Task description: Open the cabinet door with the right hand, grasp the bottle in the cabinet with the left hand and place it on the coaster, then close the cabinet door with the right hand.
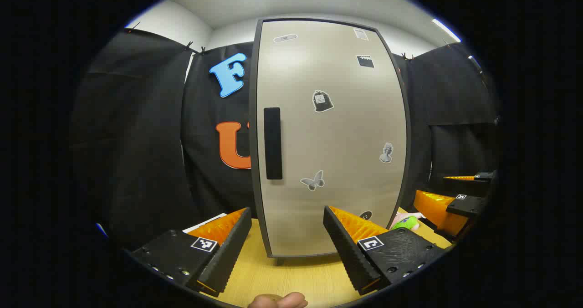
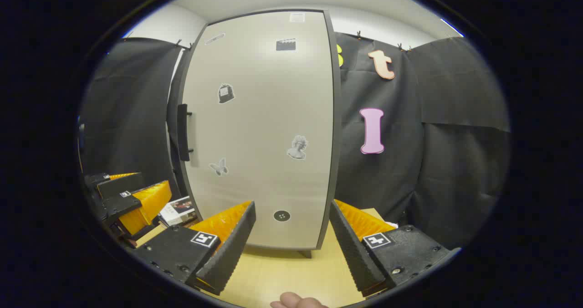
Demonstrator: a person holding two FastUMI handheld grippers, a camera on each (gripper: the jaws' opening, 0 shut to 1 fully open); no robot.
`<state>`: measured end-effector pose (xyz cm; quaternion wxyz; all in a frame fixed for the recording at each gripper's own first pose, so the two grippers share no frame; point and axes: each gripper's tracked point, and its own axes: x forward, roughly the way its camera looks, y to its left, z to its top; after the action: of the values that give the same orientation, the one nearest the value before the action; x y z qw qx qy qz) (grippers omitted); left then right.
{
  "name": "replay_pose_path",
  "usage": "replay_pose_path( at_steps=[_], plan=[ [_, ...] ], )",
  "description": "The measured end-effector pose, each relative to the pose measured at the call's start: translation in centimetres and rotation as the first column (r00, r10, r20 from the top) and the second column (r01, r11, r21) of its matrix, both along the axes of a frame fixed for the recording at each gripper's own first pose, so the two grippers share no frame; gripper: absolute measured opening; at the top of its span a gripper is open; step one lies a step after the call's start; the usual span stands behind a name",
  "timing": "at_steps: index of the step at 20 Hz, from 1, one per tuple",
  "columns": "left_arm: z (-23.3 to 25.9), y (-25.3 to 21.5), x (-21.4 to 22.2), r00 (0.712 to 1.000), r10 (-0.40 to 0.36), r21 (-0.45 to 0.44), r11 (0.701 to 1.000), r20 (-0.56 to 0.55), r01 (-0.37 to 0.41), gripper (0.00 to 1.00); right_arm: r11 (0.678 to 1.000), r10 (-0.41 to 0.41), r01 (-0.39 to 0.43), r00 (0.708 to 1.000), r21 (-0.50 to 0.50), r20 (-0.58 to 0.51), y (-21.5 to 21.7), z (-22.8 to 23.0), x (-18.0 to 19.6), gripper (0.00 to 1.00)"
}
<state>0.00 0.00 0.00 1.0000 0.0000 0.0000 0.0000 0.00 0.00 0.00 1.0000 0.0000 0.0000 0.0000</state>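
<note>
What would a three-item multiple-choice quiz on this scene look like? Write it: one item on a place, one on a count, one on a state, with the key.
1. Where on the cabinet door is the handle in the left gripper view?
A. left edge
B. right edge
C. top middle

2. How many butterfly stickers are on the door?
A. none
B. one
C. three

3. What state is the door in?
A. wide open
B. removed
C. closed

Key:
1. A, the dark vertical bar sits beside the door's left edge.
2. B, a single butterfly shows low on the door.
3. C, the door sits flush in its frame, and the open fingers of the right gripper and left gripper hold nothing.
</note>
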Motion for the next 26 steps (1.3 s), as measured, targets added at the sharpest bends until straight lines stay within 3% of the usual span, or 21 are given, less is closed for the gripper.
replay_pose_path(
  at_steps=[14, 26],
  plan=[
    [-0.3, -0.2, 0.3, 1.0, -0.004, -0.008, 1.0, -0.011, 0.004, 0.96, 1.0, 0.001, -0.001, 1.0, 0.027, -0.015, -0.5, -0.1, 0.1, 1.0],
    [-0.2, 0.3, 0.0, 1.0, -0.004, -0.002, 1.0, -0.005, 0.004, 0.97, 0.998, 0.058, -0.058, 0.998, -0.002, -0.009, 1.2, 0.9, 0.8, 1.0]
  ],
)
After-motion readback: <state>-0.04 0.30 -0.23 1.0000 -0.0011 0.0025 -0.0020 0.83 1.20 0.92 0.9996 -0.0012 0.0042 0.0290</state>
